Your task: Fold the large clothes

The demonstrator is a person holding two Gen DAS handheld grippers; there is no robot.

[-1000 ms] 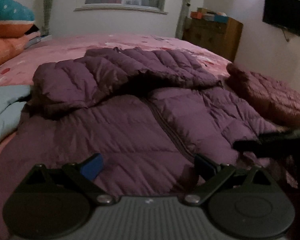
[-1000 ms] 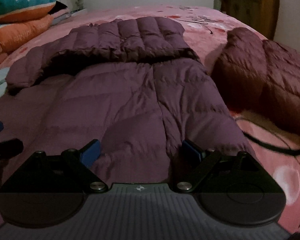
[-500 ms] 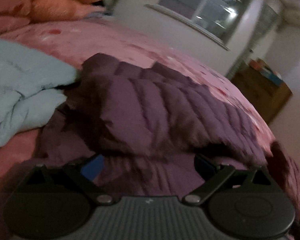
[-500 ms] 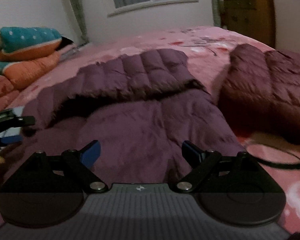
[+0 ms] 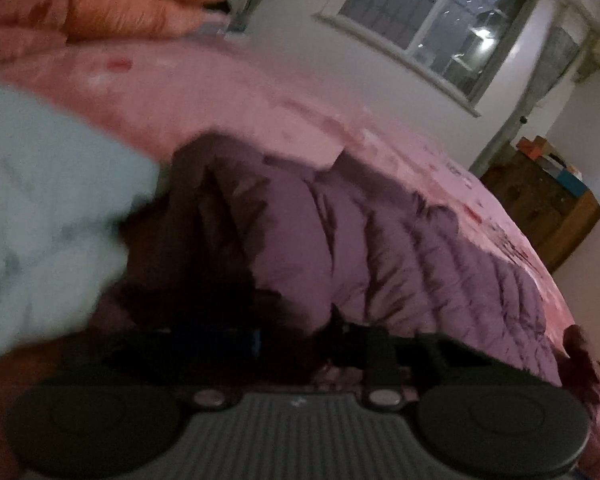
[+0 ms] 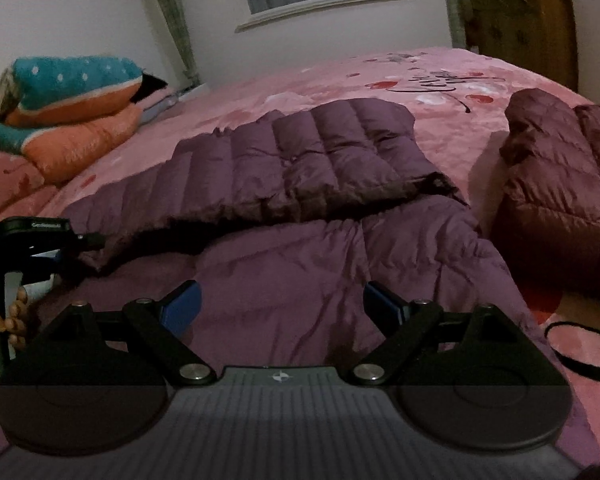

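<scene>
A purple puffer jacket lies spread on the pink bed, with one sleeve folded across its top. My right gripper is open and empty, low over the jacket's front. My left gripper has its jaws nearly together on a fold of the jacket at its left side; the view is dark and blurred. The left gripper also shows in the right wrist view, at the sleeve's left end.
A dark red puffer jacket lies on the right of the bed, with a black cord in front of it. A light blue garment lies at the left. Folded quilts are stacked far left. A wooden cabinet stands back right.
My left gripper has moved left to the jacket's side and its jaws have closed on the fabric. My right gripper has tilted up and stays open.
</scene>
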